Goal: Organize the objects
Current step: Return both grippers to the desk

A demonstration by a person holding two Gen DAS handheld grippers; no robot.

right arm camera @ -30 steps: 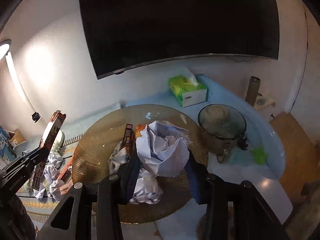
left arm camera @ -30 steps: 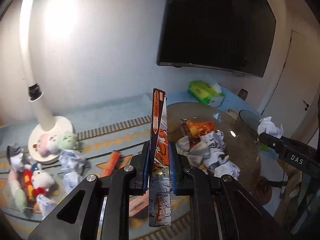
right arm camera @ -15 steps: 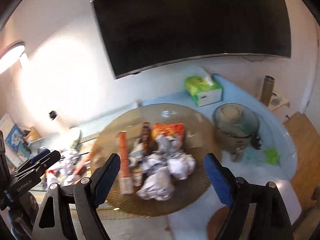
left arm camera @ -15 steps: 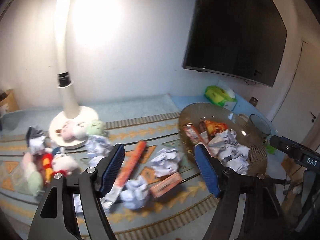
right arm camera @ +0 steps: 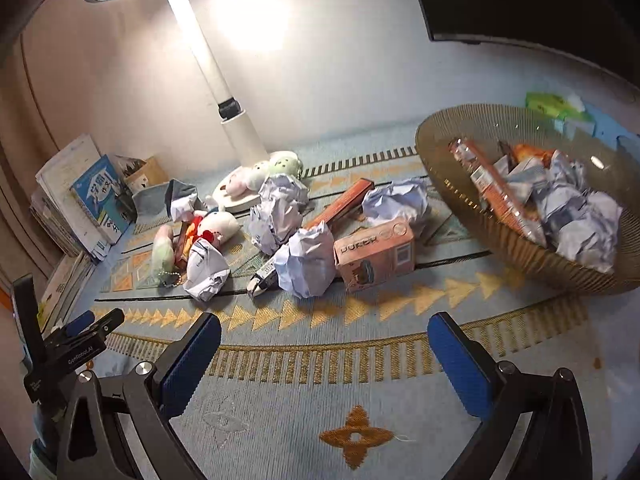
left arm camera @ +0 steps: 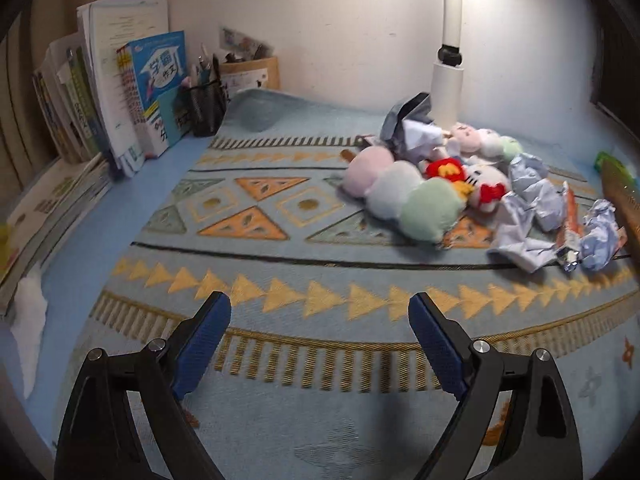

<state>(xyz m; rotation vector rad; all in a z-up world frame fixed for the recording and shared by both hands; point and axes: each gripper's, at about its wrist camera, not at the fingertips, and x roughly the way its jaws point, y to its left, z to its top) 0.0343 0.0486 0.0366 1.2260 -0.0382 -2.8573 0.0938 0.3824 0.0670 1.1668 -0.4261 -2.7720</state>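
Blue ribbed pads tip the left gripper (left arm camera: 320, 332) in the left wrist view; its jaws have just been opening and stand wide apart with nothing between them, only the patterned mat (left arm camera: 256, 280) below; a pastel plush caterpillar (left arm camera: 400, 196) lies on the mat up to the right, touching a red and white plush toy (left arm camera: 480, 184); just right of these sit crumpled paper balls (left arm camera: 532, 200) and a thin orange snack packet (left arm camera: 570, 220); a white lamp post (left arm camera: 448, 76) rises behind the heap; books (left arm camera: 120, 92) stand along the left edge beside a black mesh pen holder (left arm camera: 206, 104); the far right edge is blurred, so the brown form there may be a bowl rim, but I cannot be sure.

In the right wrist view the right gripper (right arm camera: 324, 356) also has jaws that have just been opening, now spread wide and empty over the mat (right arm camera: 360, 400); ahead of it a pink carton (right arm camera: 374, 254) lies touching a paper ball (right arm camera: 306, 262); a long orange box (right arm camera: 340, 204) lies behind them; more paper and plush toys (right arm camera: 212, 226) cluster to the left near the lamp base (right arm camera: 236, 196); a ribbed amber bowl (right arm camera: 480, 224) on the right holds crumpled paper (right arm camera: 576, 216) and snack packets (right arm camera: 492, 184); the left gripper (right arm camera: 86, 330) shows at the lower left edge.
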